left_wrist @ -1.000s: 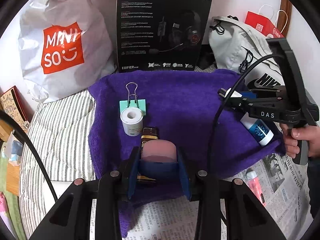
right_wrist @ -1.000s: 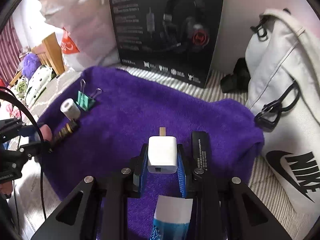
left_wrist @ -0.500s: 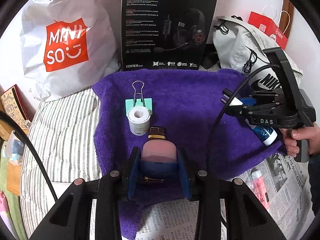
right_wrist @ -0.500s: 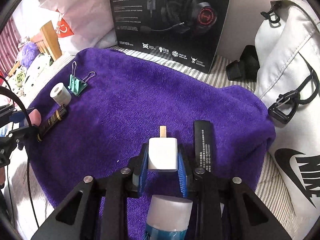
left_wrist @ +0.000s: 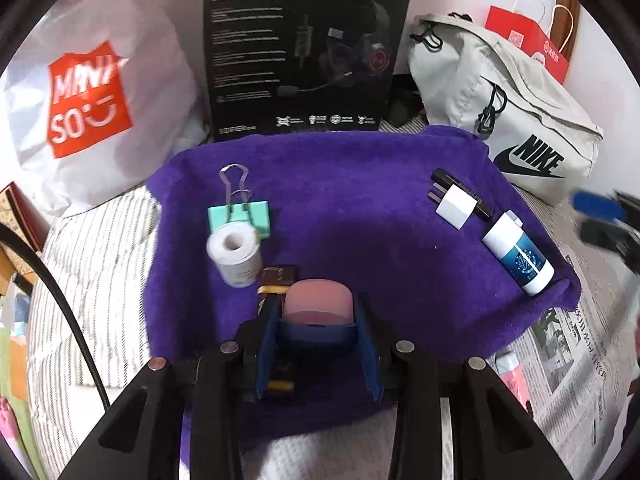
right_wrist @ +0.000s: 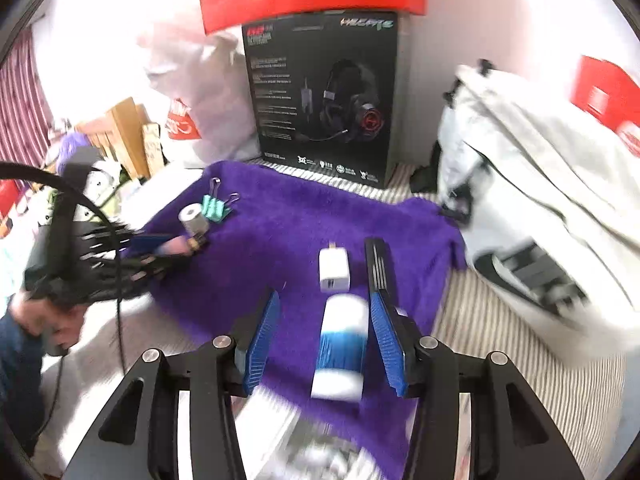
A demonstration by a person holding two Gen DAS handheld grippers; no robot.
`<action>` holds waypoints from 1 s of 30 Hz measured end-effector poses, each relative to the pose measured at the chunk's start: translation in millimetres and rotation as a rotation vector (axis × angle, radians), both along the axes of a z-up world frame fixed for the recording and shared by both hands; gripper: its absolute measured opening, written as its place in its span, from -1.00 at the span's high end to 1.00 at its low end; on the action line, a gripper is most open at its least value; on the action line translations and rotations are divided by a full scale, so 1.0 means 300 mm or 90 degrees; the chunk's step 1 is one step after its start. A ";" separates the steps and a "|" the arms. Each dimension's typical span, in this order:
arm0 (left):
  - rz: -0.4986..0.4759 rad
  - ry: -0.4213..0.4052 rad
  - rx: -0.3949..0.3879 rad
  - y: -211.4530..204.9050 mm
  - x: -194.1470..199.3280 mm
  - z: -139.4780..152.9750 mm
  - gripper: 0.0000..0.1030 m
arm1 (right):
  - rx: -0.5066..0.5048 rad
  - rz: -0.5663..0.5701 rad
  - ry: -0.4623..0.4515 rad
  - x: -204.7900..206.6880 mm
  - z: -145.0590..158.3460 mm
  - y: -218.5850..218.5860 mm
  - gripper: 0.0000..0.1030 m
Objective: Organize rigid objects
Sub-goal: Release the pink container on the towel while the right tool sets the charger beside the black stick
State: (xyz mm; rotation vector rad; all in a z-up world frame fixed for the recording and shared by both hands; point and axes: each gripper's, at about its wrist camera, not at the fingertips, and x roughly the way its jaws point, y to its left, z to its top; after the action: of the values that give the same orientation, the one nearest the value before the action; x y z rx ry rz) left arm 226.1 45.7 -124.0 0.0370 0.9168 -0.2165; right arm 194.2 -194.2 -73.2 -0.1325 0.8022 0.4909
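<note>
**Left gripper holds a pink-capped tube over the towel's near-left part; right gripper stands empty**

Left wrist view: the left gripper point(left_wrist: 318, 344) is closed on a pink-capped tube point(left_wrist: 319, 300), its pads pressing the cap from both sides. The tube's dark, gold-banded body point(left_wrist: 279, 280) points away from the jaws toward the far edge of the purple towel point(left_wrist: 352, 200). Just beyond its tip stands a white tape roll point(left_wrist: 235, 254), and behind that, touching it, a mint binder clip point(left_wrist: 240, 214). Near the towel's right edge lie a white charger point(left_wrist: 456, 208), a black bar point(left_wrist: 460, 192) and a blue-and-white bottle point(left_wrist: 518, 258), long axis slanting toward the near right corner. The towel's middle is bare, so there looks to be room to set the tube down beside the roll.

Right wrist view: the right gripper point(right_wrist: 324, 340) has just been opening and its jaws stand apart, pressing on nothing. The bottle point(right_wrist: 340, 344) lies on the towel below and between them, lengthwise along the fingers, with the charger point(right_wrist: 334, 270) just beyond it and the black bar point(right_wrist: 378, 264) to the right. The picture is blurred. Across the towel's left edge, the left gripper point(right_wrist: 160, 246) with its tube is the nearer to the roll and clip.
</note>
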 end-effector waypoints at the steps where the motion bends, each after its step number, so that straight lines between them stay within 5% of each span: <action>1: -0.003 0.004 0.000 -0.010 0.012 -0.008 0.33 | -0.001 -0.007 0.002 -0.028 -0.004 -0.015 0.07; 9: -0.022 0.013 0.023 -0.068 0.033 -0.043 0.33 | 0.060 -0.070 0.064 -0.167 -0.132 -0.102 0.07; 14: -0.026 0.012 0.044 -0.085 0.035 -0.065 0.33 | 0.038 -0.063 0.065 -0.211 -0.175 -0.078 0.07; 30: -0.028 0.023 0.061 -0.095 0.000 -0.060 0.17 | 0.047 -0.073 0.085 -0.264 -0.191 -0.086 0.07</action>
State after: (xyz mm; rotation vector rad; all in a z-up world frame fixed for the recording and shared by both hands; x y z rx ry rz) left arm 226.2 17.1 -142.0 0.1422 0.9618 -0.2147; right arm 114.8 -220.1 -130.6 0.0146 0.9155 0.4226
